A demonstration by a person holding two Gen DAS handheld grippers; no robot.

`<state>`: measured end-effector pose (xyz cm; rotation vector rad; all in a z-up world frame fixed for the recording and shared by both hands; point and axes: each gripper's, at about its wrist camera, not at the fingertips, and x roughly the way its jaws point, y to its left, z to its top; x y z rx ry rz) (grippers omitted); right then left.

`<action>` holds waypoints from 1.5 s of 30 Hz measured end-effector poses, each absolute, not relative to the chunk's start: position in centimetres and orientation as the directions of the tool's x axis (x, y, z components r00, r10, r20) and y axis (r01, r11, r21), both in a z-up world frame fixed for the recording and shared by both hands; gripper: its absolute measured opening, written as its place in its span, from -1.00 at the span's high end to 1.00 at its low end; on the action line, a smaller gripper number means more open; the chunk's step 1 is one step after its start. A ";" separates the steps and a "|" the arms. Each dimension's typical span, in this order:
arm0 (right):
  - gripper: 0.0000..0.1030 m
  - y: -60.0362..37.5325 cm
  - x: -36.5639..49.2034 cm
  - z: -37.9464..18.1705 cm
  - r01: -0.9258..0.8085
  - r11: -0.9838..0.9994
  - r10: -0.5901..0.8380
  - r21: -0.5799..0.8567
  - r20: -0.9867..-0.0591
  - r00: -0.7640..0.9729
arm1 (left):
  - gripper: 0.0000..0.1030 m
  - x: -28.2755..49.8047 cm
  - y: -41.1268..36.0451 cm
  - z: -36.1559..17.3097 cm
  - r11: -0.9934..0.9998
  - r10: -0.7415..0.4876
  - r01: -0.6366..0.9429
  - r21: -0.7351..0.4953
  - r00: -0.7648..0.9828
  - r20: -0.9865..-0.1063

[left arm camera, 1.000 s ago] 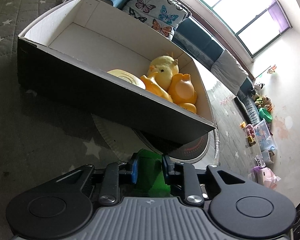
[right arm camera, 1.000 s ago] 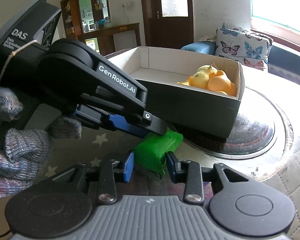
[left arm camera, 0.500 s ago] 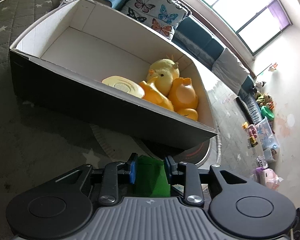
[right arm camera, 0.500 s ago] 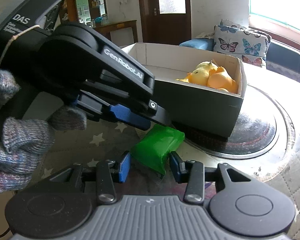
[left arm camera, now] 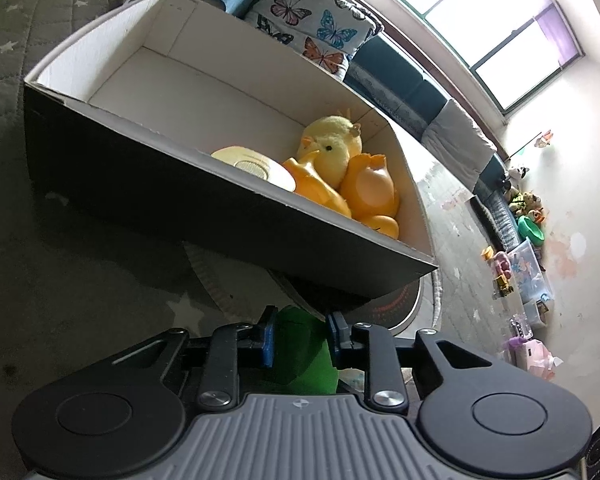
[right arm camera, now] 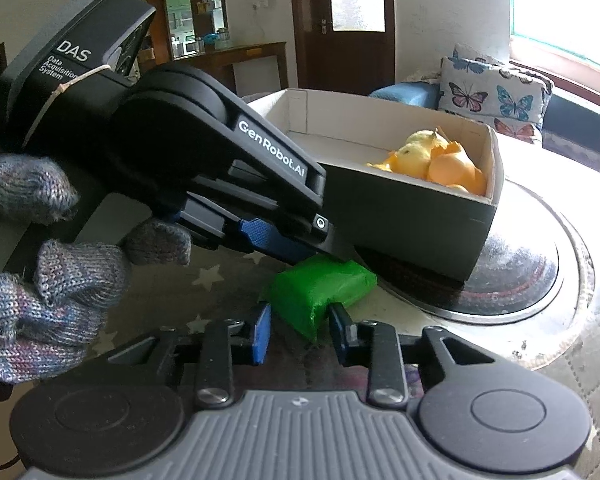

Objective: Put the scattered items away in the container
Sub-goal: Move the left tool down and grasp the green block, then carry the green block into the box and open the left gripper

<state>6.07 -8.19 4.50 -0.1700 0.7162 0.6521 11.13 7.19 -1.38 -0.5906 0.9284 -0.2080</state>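
Observation:
A green soft packet [right arm camera: 320, 292] is held up in front of the black box with a white inside [left arm camera: 228, 208]. My left gripper [left arm camera: 300, 338] is shut on the green packet [left arm camera: 304, 352]; it also shows from the side in the right wrist view [right arm camera: 324, 248]. My right gripper [right arm camera: 298, 332] has its jaws around the packet's near end with a gap on the left side. The box holds a yellow plush duck [left arm camera: 332, 146], orange toys [left arm camera: 370, 192] and a cream disc [left arm camera: 252, 166].
The box [right arm camera: 412, 216] rests partly on a round metal plate [right arm camera: 520, 276] on a grey star-patterned cloth [left arm camera: 60, 280]. A butterfly pillow [left arm camera: 312, 28] and sofa stand behind. Toy bins [left arm camera: 524, 268] lie on the floor at right.
The left gripper with the green packet has risen a little, so more of the box's inside shows. The right gripper has closed in around the packet's near end.

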 end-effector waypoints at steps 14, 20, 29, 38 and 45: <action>0.48 -8.4 4.7 7.4 -0.637 0.771 0.519 0.016 -0.595 0.613 | 0.59 8.9 7.5 2.9 0.816 -0.399 -0.048 -0.575 0.674 -0.622; 0.49 -8.1 5.8 9.5 -0.650 0.759 0.524 -0.034 -0.559 0.642 | 0.60 9.7 7.7 5.6 0.822 -0.387 -0.017 -0.569 0.716 -0.581; 0.50 -6.5 10.6 11.6 -0.674 0.733 0.526 -0.098 -0.545 0.652 | 0.60 14.3 8.4 7.5 0.815 -0.360 -0.035 -0.578 0.751 -0.554; 0.51 -5.0 16.1 10.2 -0.692 0.717 0.514 -0.080 -0.610 0.603 | 0.65 18.5 9.7 5.7 0.791 -0.355 -0.089 -0.605 0.739 -0.573; 0.51 -5.1 17.0 8.8 -0.677 0.734 0.505 -0.052 -0.625 0.595 | 0.65 19.1 10.5 3.6 0.790 -0.354 -0.113 -0.603 0.719 -0.598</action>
